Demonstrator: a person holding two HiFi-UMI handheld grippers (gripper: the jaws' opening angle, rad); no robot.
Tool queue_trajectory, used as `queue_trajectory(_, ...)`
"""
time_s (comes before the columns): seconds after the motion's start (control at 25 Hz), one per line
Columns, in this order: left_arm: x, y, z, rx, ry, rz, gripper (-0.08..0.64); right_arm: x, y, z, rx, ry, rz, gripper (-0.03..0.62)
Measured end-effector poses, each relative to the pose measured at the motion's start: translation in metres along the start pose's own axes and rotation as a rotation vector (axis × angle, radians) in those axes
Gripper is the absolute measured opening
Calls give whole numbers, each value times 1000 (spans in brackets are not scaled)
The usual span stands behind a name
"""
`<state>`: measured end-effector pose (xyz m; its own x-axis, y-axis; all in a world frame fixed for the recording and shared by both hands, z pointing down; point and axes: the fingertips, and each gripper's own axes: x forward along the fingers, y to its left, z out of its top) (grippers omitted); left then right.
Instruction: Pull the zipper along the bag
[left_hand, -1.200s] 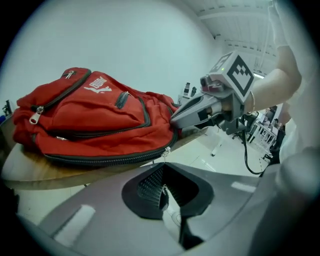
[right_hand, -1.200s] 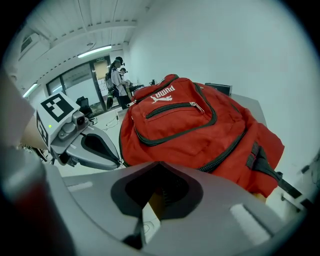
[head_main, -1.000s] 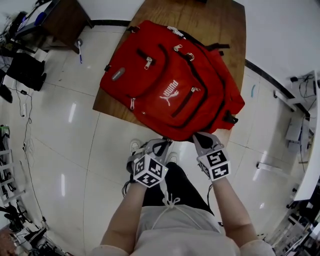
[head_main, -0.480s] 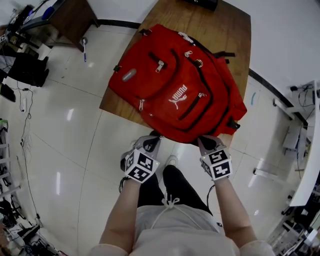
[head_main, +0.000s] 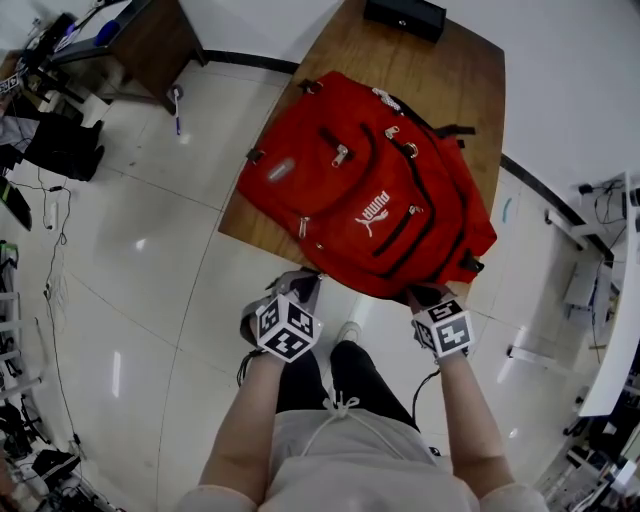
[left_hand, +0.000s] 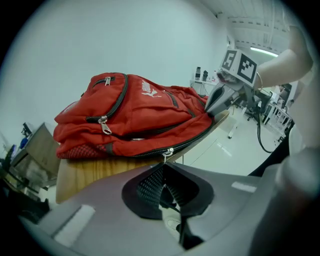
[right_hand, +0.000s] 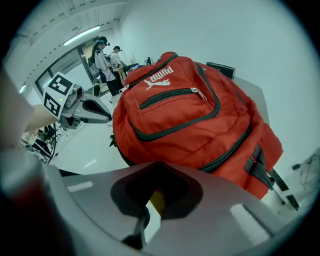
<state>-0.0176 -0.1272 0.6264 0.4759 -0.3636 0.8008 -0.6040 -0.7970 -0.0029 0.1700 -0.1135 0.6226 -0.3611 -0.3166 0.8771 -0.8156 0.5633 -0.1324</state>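
Pinching the zipper pull (left_hand: 168, 153) at the bag's near edge, the left tongs (left_hand: 162, 166) are closed on it. The right tongs (right_hand: 156, 166) are clamped shut on the near corner of the red backpack (head_main: 360, 170), which lies on the wooden tabletop (head_main: 460, 80).

White PUMA wordmark (head_main: 376, 213) on the red backpack (head_main: 330, 180)

Lab: glossy tile floor (head_main: 130, 230), cable-strewn white desks (head_main: 585, 215), people (right_hand: 105, 62) in headgear.
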Motion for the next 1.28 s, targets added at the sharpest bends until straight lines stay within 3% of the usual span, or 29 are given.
queue_trajectory(0.24,-6,23,4,38,11,-36,11,0,-2,1,16,22,4,5)
queue_trajectory(0.4,-4,24,-2,-21,-6,-79,9,0,0,0,36,13,-1,5)
queue_trajectory(0.64,0,32,-8,-122,-6,-126,17,4,1,1,-9,84,-26,5)
queue_trajectory(0.96,-6,54,-9,-141,-6,-95,23,5,-2,-2,-23,112,-65,5)
queue_trajectory(1.16,-7,50,-12,-163,0,-123,17,6,0,-4,40,100,-68,5)
queue_trajectory(1.28,-6,51,-11,-246,-15,-150,22,6,-1,-2,75,81,-66,5)
